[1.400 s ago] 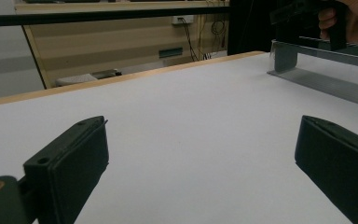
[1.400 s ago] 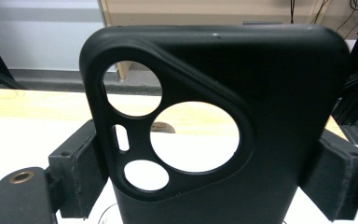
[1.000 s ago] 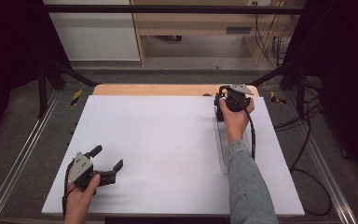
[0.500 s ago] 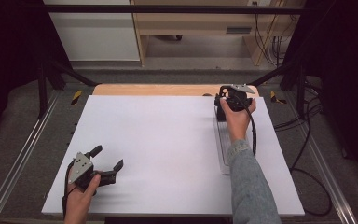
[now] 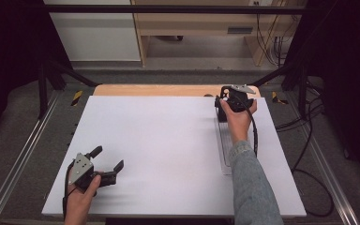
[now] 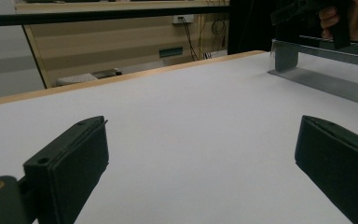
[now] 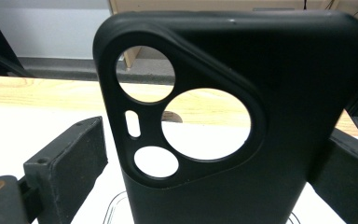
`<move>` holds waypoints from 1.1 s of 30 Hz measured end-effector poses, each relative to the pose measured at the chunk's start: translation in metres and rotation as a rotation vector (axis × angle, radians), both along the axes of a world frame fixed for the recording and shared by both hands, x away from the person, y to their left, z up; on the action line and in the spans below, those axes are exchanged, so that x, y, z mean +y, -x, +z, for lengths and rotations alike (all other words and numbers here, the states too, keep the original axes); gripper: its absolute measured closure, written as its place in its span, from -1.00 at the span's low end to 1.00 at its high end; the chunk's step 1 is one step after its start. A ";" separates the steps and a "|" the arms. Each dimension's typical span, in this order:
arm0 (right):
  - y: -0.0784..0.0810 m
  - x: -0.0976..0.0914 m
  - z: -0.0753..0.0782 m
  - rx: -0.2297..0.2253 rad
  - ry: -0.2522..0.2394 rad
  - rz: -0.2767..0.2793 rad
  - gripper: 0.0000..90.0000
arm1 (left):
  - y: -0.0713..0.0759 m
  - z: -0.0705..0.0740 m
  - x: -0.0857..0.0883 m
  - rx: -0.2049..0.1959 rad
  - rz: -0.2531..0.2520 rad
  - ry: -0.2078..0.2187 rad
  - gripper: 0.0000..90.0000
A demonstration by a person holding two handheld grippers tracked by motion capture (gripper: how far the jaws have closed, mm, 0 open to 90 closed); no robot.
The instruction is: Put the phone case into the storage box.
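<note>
High view: the right gripper is held at the far right part of the white bench, close to its far edge, where a strip of the wooden table shows beyond the white surface. The person's right hand grips its body, and a denim sleeve runs back along the bench's right side to the near edge. A clear plastic rack lies on the bench just beside that forearm, stretching from the gripper toward the near edge.

Right gripper view: a black phone case stands upright between the two black jaws, its camera cut-outs facing the lens. The jaws have just been opening; a gap shows between the left pad and the case, while the right pad sits right against the case's edge, and whether it touches cannot be told.

At the near left corner of the bench, the left hand holds the left gripper with its jaws spread wide and nothing between them. Left gripper view confirms this: bare white surface lies between the two pads.
</note>
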State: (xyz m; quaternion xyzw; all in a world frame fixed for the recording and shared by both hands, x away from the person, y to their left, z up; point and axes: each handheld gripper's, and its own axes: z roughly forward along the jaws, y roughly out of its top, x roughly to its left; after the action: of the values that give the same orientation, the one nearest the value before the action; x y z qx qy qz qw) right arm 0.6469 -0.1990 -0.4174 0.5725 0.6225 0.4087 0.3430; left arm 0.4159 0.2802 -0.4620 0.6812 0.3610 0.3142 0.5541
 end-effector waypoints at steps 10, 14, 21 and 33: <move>0.002 0.000 0.001 0.005 0.010 0.006 -0.89 | 0.000 0.000 0.000 -0.001 0.001 -0.001 -0.94; 0.003 -0.001 0.003 0.004 0.008 0.005 -0.89 | 0.000 0.000 0.000 -0.002 0.002 -0.002 -0.94; 0.007 -0.002 0.005 0.008 0.008 0.011 -0.89 | 0.000 0.000 0.000 -0.004 0.004 -0.001 -0.94; 0.017 -0.003 0.011 0.018 0.016 0.023 -0.89 | 0.000 0.001 0.000 -0.005 0.006 -0.005 -0.94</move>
State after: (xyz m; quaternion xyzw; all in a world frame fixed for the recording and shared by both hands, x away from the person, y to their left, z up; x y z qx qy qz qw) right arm 0.6299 -0.2022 -0.4063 0.5663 0.6354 0.4023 0.3373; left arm 0.4154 0.2804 -0.4615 0.6806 0.3607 0.3185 0.5525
